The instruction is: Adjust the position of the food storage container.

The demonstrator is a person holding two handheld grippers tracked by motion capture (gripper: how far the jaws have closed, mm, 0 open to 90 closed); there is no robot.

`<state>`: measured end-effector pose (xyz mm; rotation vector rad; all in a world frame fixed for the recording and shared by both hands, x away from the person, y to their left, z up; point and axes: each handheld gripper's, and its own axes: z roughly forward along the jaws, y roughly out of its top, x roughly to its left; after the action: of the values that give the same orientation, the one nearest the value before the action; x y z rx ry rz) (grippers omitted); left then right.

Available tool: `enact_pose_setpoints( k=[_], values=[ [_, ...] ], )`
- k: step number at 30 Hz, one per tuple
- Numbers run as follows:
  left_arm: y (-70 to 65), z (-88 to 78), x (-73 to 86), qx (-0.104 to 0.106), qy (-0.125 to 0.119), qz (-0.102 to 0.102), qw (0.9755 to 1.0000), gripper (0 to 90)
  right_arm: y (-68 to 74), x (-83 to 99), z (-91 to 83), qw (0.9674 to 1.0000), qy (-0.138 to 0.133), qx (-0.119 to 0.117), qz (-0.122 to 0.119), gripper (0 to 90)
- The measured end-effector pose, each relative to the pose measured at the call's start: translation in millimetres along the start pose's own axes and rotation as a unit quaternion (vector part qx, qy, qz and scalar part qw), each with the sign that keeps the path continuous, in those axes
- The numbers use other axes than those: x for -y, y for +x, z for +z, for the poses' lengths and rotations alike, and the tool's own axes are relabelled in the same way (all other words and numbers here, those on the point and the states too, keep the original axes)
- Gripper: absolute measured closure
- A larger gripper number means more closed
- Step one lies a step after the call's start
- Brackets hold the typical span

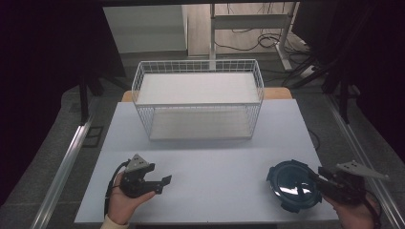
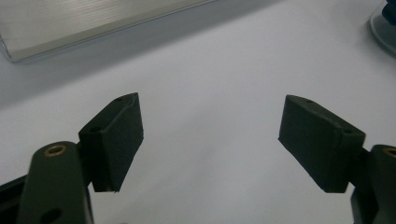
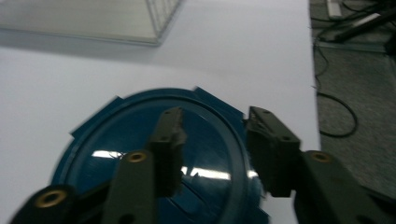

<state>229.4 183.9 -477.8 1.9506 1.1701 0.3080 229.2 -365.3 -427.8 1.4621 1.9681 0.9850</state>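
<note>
Right hand-held gripper point(image 3: 212, 140) sits at the near-right rim of a blue round lid point(image 1: 291, 185), one jaw over the glossy top, the other outside the rim edge; jaws straddle the rim with a gap, not clamped. Lid lies flat on the bench point(image 1: 215, 157), well right of the left hand-held gripper point(image 1: 165, 181). Left one is released, jaws spread wide over bare bench. White wire basket point(image 1: 198, 98) stands beyond the lid, toward the bench's far side.
</note>
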Motion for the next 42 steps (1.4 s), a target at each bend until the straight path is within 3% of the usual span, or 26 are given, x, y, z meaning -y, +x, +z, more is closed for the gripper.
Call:
enact_pose_setpoints(
  k=[7, 8, 11, 17, 22, 24, 35, 42],
  values=[
    [-0.3, 0.0, 0.1, 0.003, 0.001, 0.001, 1.0, 22.6, -15.7, 14.8, -4.9, 0.999, 0.028, 0.028, 0.02, 84.6],
    [-0.3, 0.2, 0.2, 0.003, 0.001, 0.001, 1.0, 22.7, -19.6, 20.7, -5.9, 0.998, 0.039, 0.043, 0.026, 88.6],
    [-1.6, 2.2, 0.6, 0.004, 0.004, 0.002, 1.0, 22.8, -22.2, 29.8, -4.1, 0.9944, 0.067, 0.078, 0.022, 89.3],
    [-3.5, 2.9, 0.6, 0.005, 0.005, 0.004, 1.0, 23.3, -25.3, 46.4, -1.6, 0.992, 0.098, 0.073, 0.033, 89.4],
    [-4.7, 4.7, 1.2, 0.006, 0.009, 0.007, 0.9999, 23.3, -17.6, 49.8, 5.8, 0.9899, 0.126, 0.062, 0.02, 89.6],
    [-4.1, 4.4, 1.2, 0.004, 0.007, 0.006, 0.9999, 23.5, -13.4, 49.2, 11.3, 0.9872, 0.14, 0.075, 0.013, 89.7],
    [-4.4, 5.1, 1.3, 0.003, 0.007, 0.007, 0.9999, 24.5, -7.7, 46.2, 13.2, 0.9848, 0.15, 0.086, 0.014, 89.9],
    [-1.4, 3.7, 1.3, 0.0, 0.003, 0.002, 1.0, 24.4, 0.3, 43.0, 18.6, 0.9852, 0.15, 0.082, 0.006, 89.9]
  ],
)
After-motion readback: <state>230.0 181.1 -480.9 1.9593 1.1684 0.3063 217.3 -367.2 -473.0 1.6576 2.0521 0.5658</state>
